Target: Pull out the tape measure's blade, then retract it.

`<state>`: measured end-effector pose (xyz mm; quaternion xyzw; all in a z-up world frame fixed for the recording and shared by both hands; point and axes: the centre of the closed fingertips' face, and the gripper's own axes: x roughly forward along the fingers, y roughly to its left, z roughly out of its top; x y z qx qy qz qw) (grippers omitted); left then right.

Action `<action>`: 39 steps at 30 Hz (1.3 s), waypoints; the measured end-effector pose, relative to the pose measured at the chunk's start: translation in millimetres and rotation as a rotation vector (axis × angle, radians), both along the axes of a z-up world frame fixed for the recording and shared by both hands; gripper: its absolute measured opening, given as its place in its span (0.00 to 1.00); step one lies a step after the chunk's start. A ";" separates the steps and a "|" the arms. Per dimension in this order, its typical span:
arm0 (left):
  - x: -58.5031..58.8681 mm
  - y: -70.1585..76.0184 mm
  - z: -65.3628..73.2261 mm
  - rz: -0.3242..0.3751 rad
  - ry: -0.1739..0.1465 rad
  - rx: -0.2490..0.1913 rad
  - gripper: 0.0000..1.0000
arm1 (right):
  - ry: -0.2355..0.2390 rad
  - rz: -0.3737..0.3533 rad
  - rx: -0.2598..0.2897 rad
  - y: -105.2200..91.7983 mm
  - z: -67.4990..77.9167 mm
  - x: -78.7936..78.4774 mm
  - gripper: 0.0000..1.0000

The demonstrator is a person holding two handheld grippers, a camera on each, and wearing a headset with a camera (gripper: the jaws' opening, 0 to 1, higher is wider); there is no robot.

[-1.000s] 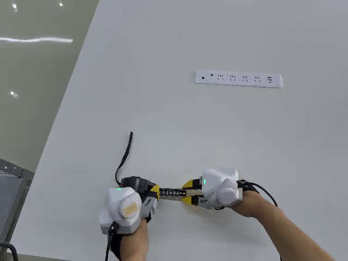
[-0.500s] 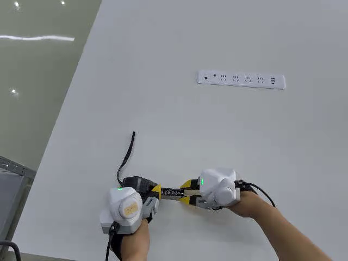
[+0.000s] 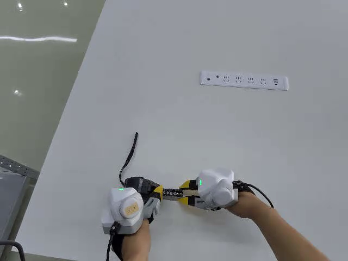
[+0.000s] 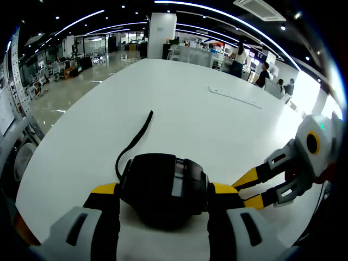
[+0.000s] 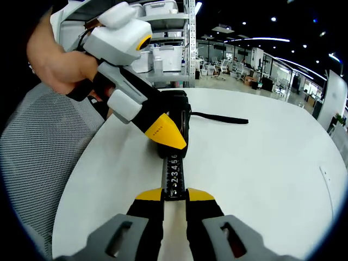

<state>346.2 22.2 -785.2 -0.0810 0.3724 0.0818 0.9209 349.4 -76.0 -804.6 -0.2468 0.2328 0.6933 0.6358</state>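
Rounded black tape measure [image 4: 163,187], flat numbered blade [image 5: 174,169] in right tongs [image 5: 174,194]

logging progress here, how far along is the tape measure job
Done: the left gripper is shut on the black tape measure case, and the right gripper pinches the blade near its tip, with a short numbered length out. In hand: apparently the pull. Left: retracting the blade.
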 end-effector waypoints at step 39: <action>-0.4 4.6 0.5 0.014 -0.013 -0.024 0.63 | 0.003 0.029 0.016 33.1 -4.4 -1.6 0.13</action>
